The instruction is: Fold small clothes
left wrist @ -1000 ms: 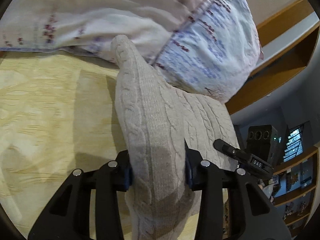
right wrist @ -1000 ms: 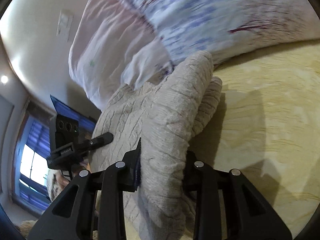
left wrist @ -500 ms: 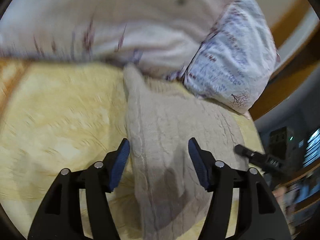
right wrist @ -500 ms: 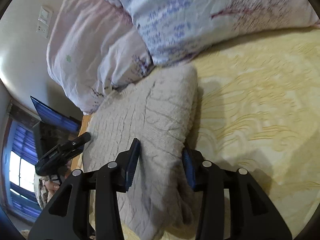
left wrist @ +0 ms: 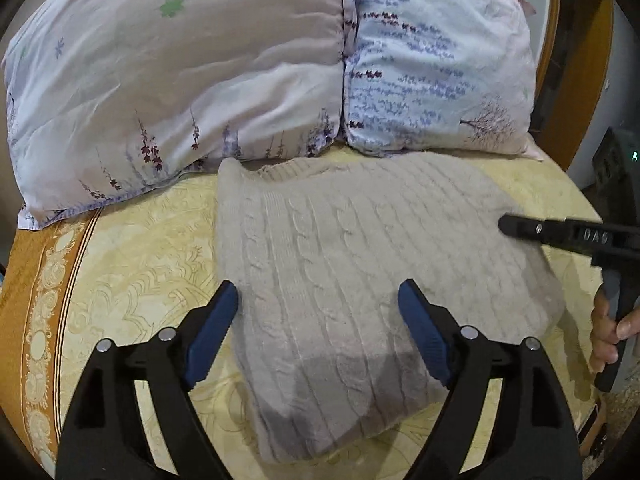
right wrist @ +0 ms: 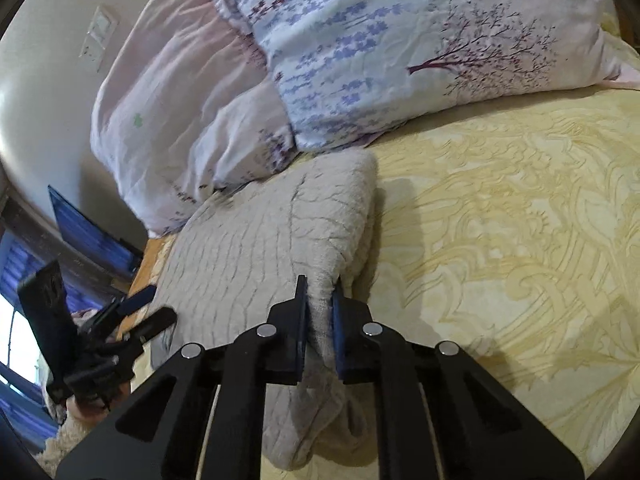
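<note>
A beige cable-knit sweater (left wrist: 360, 248) lies folded flat on the yellow bedspread (left wrist: 140, 260), its collar toward the pillows. My left gripper (left wrist: 318, 300) hovers over its near edge, jaws wide and still opening. The blue pads (left wrist: 216, 328) stand clear of the knit. In the right wrist view my right gripper (right wrist: 320, 304) is shut on a pinched fold at the edge of the sweater (right wrist: 260, 248). The right gripper (left wrist: 560, 236) also shows at the sweater's right side in the left wrist view, a hand (left wrist: 612, 328) on its grip. The left gripper (right wrist: 132, 320) appears at far left.
Two floral pillows (left wrist: 180, 80) (left wrist: 432, 60) lie against the sweater's far edge. A wooden headboard (left wrist: 580, 60) rises behind them. The bedspread's orange border (left wrist: 36, 272) runs down the left. Open bedspread (right wrist: 500, 220) stretches right of the sweater.
My left gripper let go of the sweater, opened wide and drew back and turned. The sweater dropped from a raised fold to lying flat. My right gripper loosened, then closed on the sweater's edge.
</note>
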